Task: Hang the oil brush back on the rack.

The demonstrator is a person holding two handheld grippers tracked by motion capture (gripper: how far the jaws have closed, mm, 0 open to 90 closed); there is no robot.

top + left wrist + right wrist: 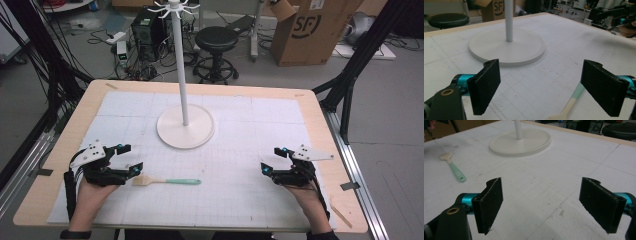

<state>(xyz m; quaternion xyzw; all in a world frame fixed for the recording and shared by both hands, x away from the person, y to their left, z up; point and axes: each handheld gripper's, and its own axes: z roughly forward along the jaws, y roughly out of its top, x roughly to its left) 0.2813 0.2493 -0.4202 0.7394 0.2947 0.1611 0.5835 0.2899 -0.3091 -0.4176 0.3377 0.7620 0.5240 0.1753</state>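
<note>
We are at the approach, judging by the layout. Our left gripper (129,159) rests with its jaws spread wide and empty, left of the white stand (185,129). The brush (166,181) lies just in front of the stand's base, bristle end nearly touching that gripper's near jaw. Next we likely shift toward the mint handle and close. Our right gripper (274,160), right of the stand, also gapes, holding nothing.

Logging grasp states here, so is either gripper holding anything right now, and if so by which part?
Nothing is held. The left gripper and right gripper both stand open and empty; the brush lies flat on the table beside the left one.
</note>
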